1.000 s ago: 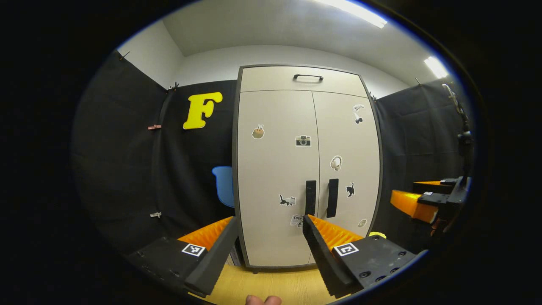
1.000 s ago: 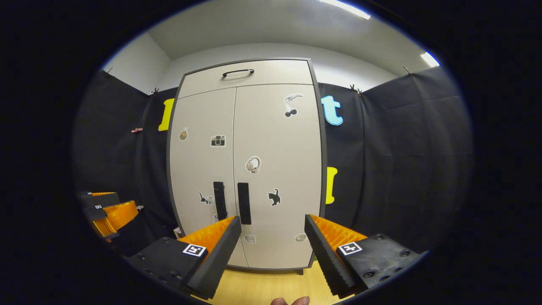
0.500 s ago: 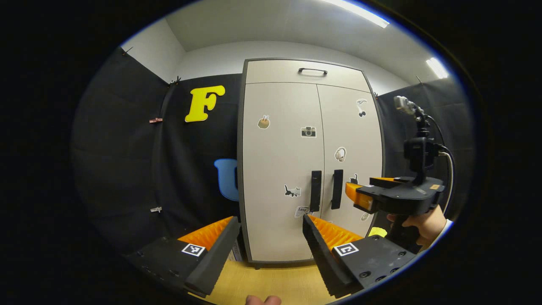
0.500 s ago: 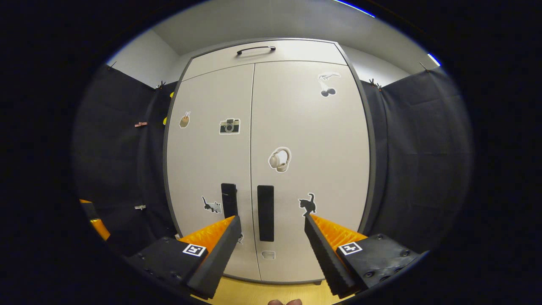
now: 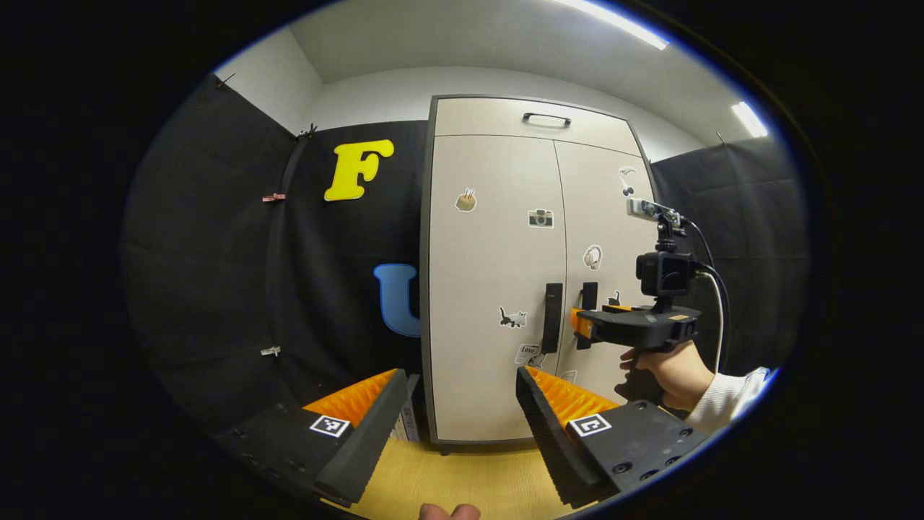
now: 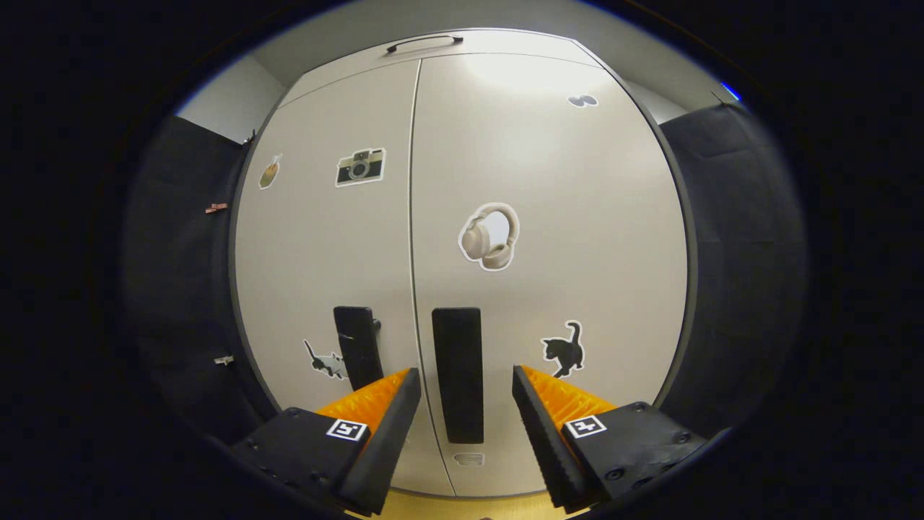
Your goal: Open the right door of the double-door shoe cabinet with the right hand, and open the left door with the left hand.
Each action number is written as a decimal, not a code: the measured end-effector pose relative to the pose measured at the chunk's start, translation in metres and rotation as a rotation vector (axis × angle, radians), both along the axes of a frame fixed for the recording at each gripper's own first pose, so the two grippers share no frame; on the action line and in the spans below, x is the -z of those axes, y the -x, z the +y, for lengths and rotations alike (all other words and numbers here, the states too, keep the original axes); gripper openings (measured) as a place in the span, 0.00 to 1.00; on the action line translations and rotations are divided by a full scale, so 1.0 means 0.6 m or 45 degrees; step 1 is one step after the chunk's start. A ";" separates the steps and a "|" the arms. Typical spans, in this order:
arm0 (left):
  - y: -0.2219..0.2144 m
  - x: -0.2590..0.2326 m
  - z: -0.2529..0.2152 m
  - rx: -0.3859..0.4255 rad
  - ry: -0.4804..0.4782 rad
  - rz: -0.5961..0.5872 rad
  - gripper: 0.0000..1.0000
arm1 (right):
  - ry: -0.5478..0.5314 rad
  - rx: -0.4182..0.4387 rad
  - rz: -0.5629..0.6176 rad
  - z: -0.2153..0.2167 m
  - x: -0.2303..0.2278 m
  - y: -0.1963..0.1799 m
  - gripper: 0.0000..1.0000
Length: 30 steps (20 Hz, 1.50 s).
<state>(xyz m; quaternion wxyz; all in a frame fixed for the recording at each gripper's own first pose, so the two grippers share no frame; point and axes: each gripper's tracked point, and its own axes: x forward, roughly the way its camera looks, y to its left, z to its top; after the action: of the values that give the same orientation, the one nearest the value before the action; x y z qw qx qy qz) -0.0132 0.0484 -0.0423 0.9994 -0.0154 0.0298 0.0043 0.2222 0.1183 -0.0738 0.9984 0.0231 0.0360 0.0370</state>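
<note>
Cabinet [image 5: 498, 289] stands upright on the wood floor [image 5: 462, 484] against the black cloth wall, both doors closed, fronts facing the grippers. Right door [image 6: 563, 238] and left door [image 6: 325, 245] meet at a vertical centre seam; each carries a black bar handle just beside that seam, low on the panel. Right handle [image 6: 458, 374] and left handle [image 6: 356, 345] run vertical, long axis parallel to the seam. Doors look like rigid flat board, probably light on their hinges; hinges likely on the outer edges, so each should swing outward from the centre. Handles are stiff, narrow, matte; best hold is across the bar's width, mid-length. Right gripper [image 6: 459, 383] is spread wide, fingers either side of the right handle, not yet touching as far as I can tell. Left gripper [image 5: 458, 386] is also spread, holding nothing, well back from the cabinet, left handle ahead of its right finger.
</note>
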 end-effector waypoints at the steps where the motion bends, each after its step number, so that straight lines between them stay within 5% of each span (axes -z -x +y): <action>1: 0.000 0.001 0.001 0.000 0.005 0.002 0.95 | 0.001 0.019 0.000 -0.002 0.003 -0.009 0.82; 3: -0.001 0.006 0.007 -0.003 0.009 0.007 0.95 | 0.009 0.025 -0.003 0.002 0.006 -0.019 0.53; 6: -0.003 0.013 0.012 -0.008 0.013 0.017 0.95 | 0.043 0.058 0.028 0.007 0.028 -0.041 0.49; 7: -0.004 0.014 0.013 -0.010 0.017 0.019 0.95 | 0.056 0.074 0.029 0.006 0.019 -0.025 0.37; 11: -0.005 0.017 0.016 -0.012 0.031 0.024 0.95 | 0.096 0.130 0.025 0.005 0.020 -0.024 0.24; 16: 0.004 0.025 0.019 -0.020 0.049 0.036 0.95 | 0.056 0.136 0.020 0.004 0.019 -0.024 0.24; 17: 0.008 0.023 0.019 -0.022 0.050 0.033 0.95 | 0.046 0.131 0.024 0.003 0.019 -0.024 0.16; 21: 0.021 0.021 0.022 -0.035 0.053 0.024 0.95 | 0.062 0.117 0.026 0.002 0.017 -0.017 0.10; 30: 0.039 0.032 0.029 -0.069 0.060 0.037 0.95 | 0.002 0.071 -0.025 -0.018 0.000 0.042 0.09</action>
<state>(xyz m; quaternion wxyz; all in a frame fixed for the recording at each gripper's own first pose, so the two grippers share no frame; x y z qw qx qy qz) -0.0368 0.0661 -0.0614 0.9978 -0.0395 0.0441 0.0308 0.1971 0.1073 -0.0740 0.9994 0.0231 0.0255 0.0096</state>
